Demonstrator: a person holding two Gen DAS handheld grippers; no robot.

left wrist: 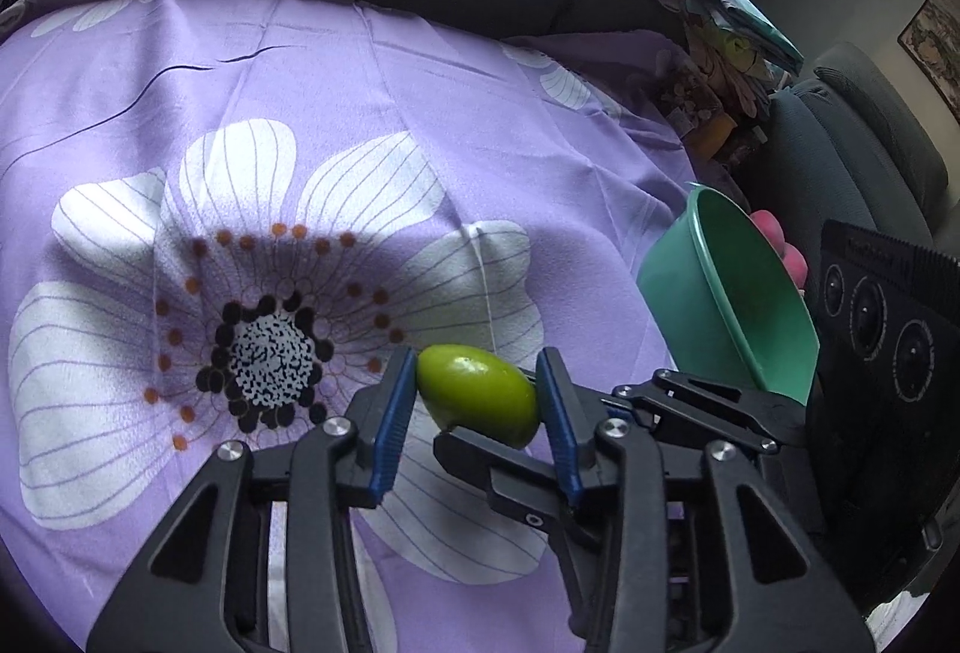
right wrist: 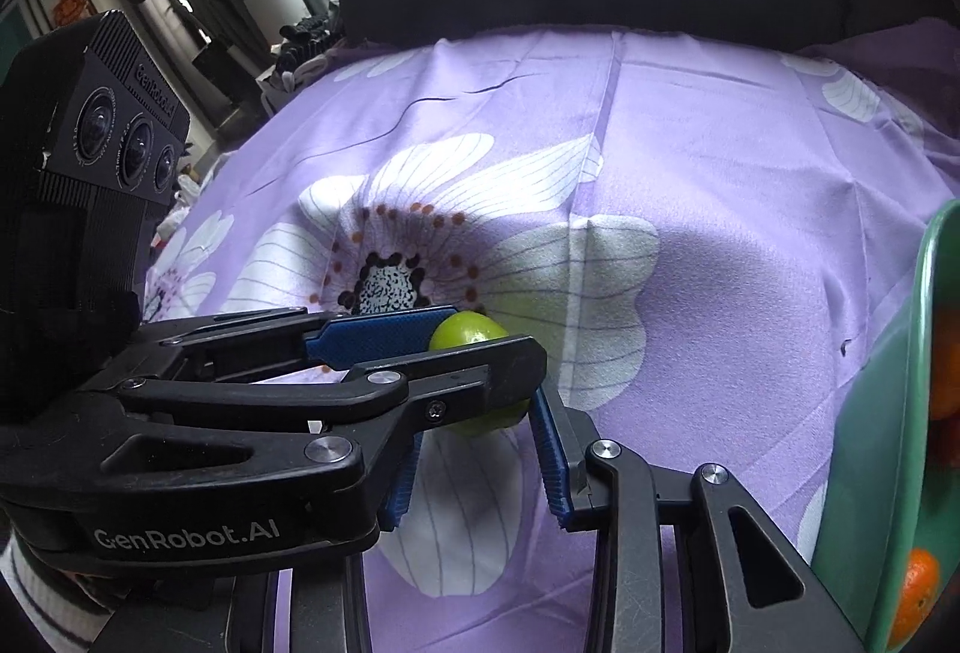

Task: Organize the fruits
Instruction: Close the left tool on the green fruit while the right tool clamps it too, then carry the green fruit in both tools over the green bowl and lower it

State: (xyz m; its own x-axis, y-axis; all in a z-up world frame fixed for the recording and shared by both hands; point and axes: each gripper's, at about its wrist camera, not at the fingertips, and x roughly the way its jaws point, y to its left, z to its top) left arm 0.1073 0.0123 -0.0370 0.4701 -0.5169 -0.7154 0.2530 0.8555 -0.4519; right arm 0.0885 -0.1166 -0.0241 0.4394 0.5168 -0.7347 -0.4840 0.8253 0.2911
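While green fruit sits pinched in left gripper jaws, right gripper jaws spread around it; green bowl beside.

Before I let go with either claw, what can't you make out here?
- Right wrist view: whether the right claw grips the green fruit. The left claw crosses in front of one pad.
- Right wrist view: the contents of the green bowl. The frame edge cuts them off, so only some orange fruit shows.
- Left wrist view: what the pink thing is. The bowl's rim hides most of it.
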